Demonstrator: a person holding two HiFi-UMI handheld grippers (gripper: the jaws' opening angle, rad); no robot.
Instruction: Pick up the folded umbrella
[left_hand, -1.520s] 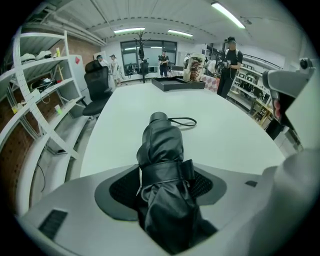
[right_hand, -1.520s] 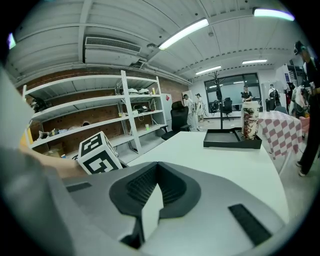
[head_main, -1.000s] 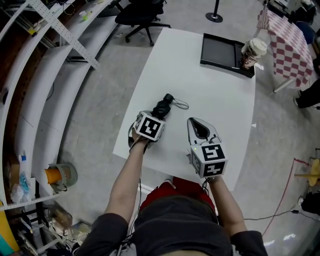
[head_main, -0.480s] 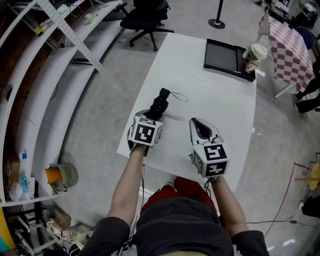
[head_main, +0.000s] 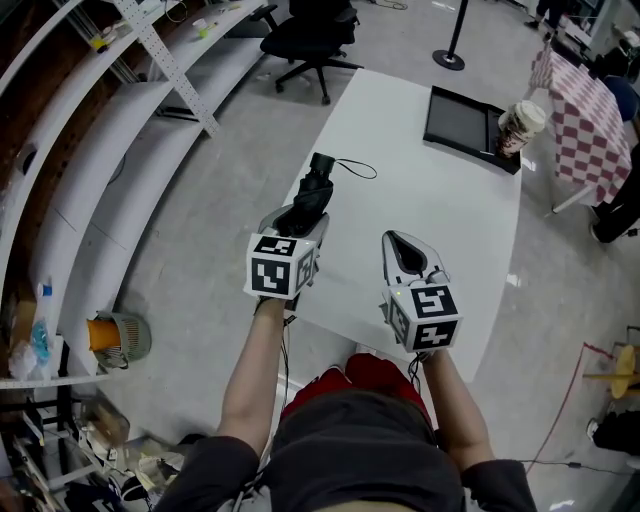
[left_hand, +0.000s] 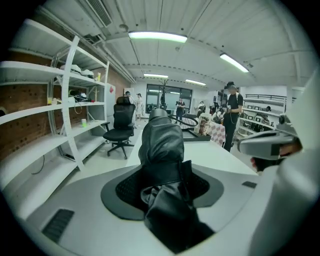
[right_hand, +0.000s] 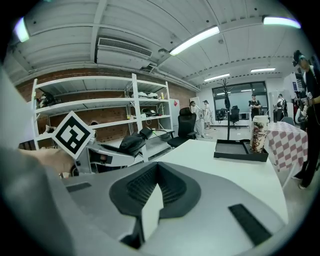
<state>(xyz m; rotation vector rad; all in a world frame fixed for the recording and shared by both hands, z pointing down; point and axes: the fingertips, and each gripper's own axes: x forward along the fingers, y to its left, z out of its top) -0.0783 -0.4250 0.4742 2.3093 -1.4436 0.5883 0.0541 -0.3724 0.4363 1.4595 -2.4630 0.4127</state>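
White table (head_main: 450, 210) underneath, and up close the left gripper (head_main: 298, 218) is clamped on the umbrella (head_main: 318, 188), its black folds bunched between the pads. The handle end pokes out ahead of the jaws, above the table's left edge, strap (head_main: 356, 167) looping off. The right gripper (head_main: 405, 252) hangs alongside, tips together, nothing in them. Farther back sit a black tray (head_main: 462, 118) and a cup (head_main: 522, 124), its print too small to read.

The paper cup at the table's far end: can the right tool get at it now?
Probably yes, with a long stretch: the right tool is empty, and only bare table lies between it and the cup on the tray.
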